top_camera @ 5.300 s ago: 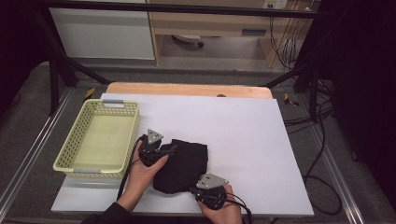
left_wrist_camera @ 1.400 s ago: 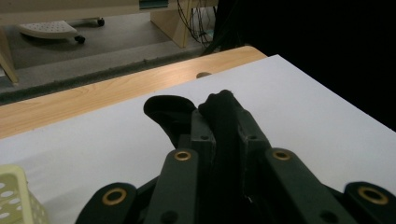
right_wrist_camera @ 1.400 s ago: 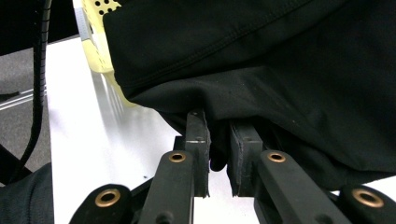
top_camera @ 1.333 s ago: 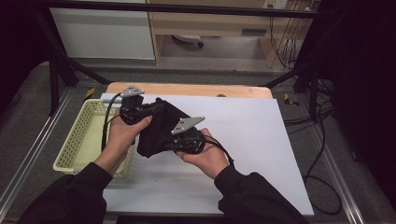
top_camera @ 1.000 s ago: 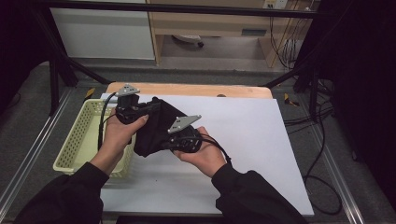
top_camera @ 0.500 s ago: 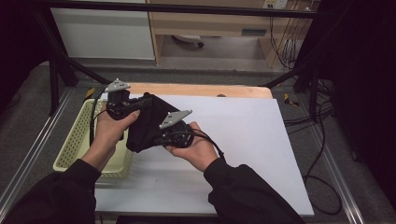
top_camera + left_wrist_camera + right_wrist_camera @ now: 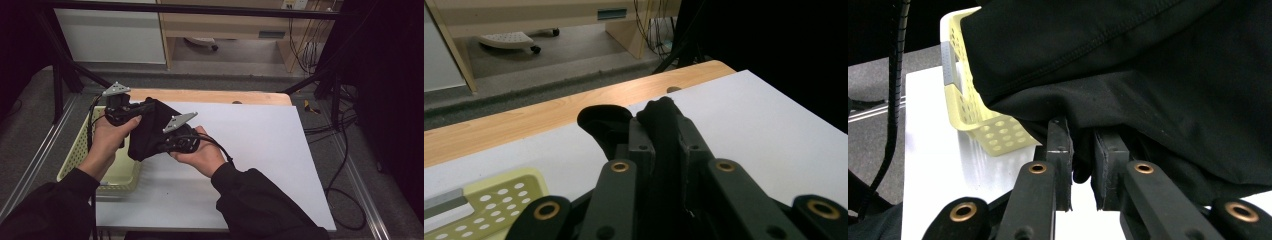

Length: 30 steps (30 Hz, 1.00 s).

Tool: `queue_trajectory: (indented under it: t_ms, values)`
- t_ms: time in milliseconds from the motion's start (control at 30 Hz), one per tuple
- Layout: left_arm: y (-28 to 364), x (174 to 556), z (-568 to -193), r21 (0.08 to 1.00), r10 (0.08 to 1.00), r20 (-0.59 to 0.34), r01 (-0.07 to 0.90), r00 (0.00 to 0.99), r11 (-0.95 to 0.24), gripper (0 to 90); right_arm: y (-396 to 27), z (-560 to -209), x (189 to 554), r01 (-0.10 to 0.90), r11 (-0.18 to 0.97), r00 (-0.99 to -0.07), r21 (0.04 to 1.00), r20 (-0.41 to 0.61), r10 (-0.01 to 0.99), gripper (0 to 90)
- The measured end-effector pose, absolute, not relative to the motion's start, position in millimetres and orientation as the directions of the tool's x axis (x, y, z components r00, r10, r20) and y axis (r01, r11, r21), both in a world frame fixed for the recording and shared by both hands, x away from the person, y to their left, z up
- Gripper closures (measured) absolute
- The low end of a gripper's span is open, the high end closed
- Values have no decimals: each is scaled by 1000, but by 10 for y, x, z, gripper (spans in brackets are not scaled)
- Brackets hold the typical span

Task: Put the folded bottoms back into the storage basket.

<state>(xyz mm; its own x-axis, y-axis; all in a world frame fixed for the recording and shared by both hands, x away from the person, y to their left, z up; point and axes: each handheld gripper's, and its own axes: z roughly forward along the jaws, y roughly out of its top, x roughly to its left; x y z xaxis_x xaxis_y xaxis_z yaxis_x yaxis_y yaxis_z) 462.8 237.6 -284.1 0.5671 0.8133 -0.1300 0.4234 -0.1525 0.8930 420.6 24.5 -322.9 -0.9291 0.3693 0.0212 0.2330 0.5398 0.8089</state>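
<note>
Both hands have carried the bunched black fabric garment (image 7: 147,131) up off the white table top (image 7: 260,150) and leftward since it lay flat near the front edge, so it now hangs in the air beside the pale yellow perforated plastic basket (image 7: 122,172). The left gripper (image 7: 131,111) clamps the cloth's upper edge, a fold pinched between its closed jaws. The right gripper (image 7: 167,143) grips the lower part, its jaws narrowed on a small tuck of fabric. In the right gripper view the garment (image 7: 1128,75) drapes above the basket's rim (image 7: 955,95).
</note>
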Motion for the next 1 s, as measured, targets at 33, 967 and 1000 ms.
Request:
queue_trajectory:
  t_ms: [33, 967, 1000]
  values:
    - [2388, 4634, -2836, 892, 814, -129, 424, 567, -154, 807, 250, -3228, 4215, 235, 538, -929, 810, 25, 368, 804]
    - [2818, 4577, -2717, 905, 835, -145, 411, 531, -104, 807, 566, -3055, 4268, 199, 539, -940, 819, 5, 340, 804]
    - [2827, 4576, -2717, 906, 835, -147, 410, 530, -102, 807, 578, -3051, 4267, 198, 540, -940, 818, 4, 340, 804]
